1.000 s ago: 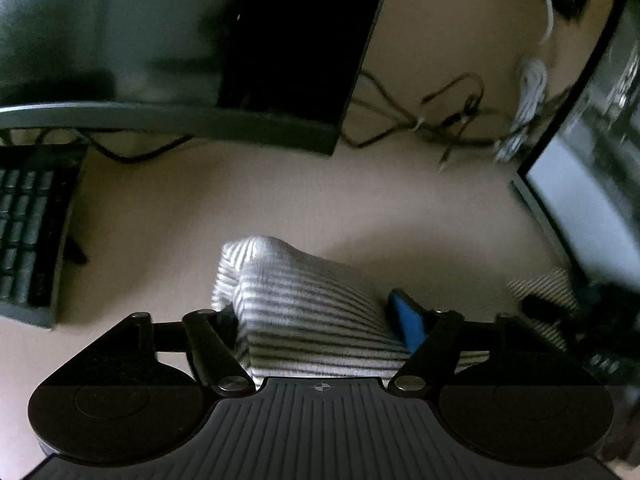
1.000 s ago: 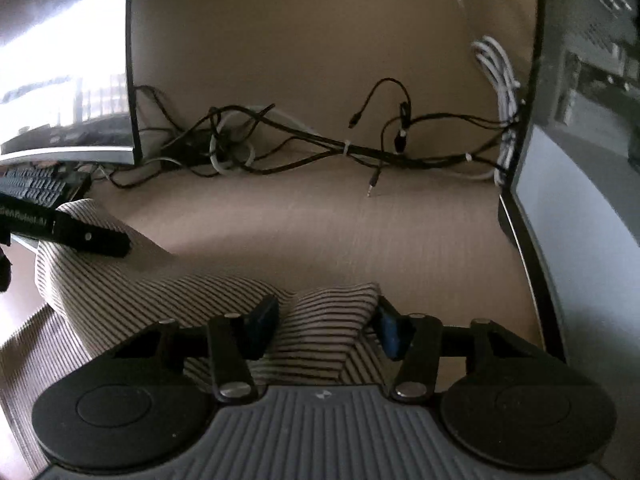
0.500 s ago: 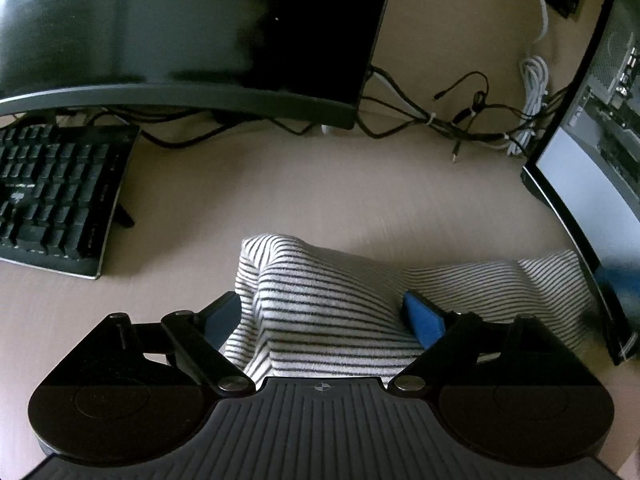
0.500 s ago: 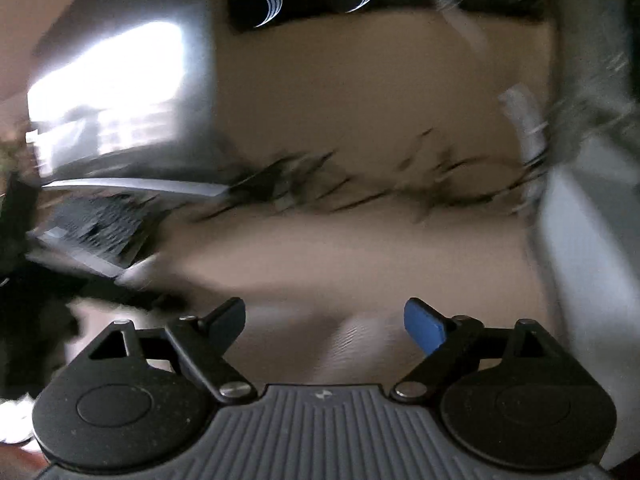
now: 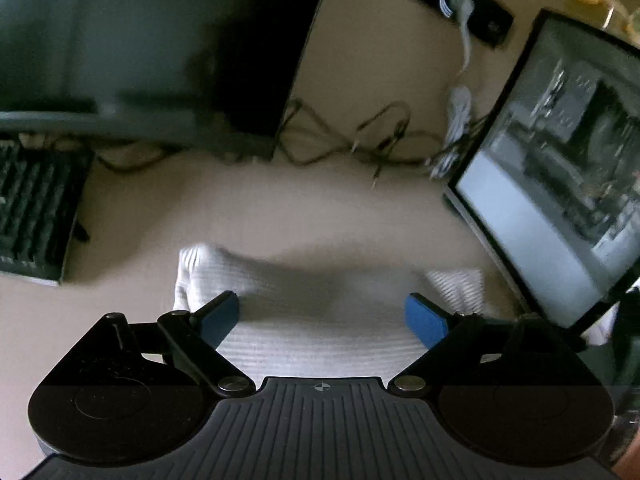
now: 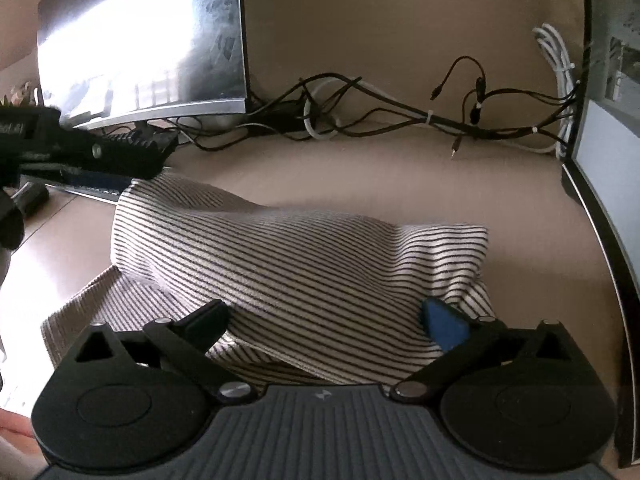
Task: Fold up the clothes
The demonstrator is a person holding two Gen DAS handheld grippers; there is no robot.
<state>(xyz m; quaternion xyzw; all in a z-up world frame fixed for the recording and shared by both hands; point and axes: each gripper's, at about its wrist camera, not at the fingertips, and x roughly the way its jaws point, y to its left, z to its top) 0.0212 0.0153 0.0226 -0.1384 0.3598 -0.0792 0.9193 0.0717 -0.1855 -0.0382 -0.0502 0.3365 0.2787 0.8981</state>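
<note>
A white garment with thin dark stripes [image 6: 304, 268] lies folded over on the beige desk [image 6: 360, 176], bulging at its left end. It shows blurred in the left wrist view [image 5: 320, 312]. My left gripper [image 5: 322, 314] is open above the garment, blue pads wide apart, nothing between them. It also shows as a dark shape in the right wrist view [image 6: 80, 152], over the garment's left corner. My right gripper [image 6: 324, 316] is open just above the garment's near edge, holding nothing.
A curved monitor [image 6: 140, 40] and keyboard [image 5: 32, 208] stand at the left. A second monitor [image 5: 560, 184] stands close on the right. Tangled cables [image 6: 400, 116] lie along the back of the desk.
Both grippers have let go of the striped garment and opened wide. The garment has dropped onto the desk, folded over. Both grippers have drawn back a little.
</note>
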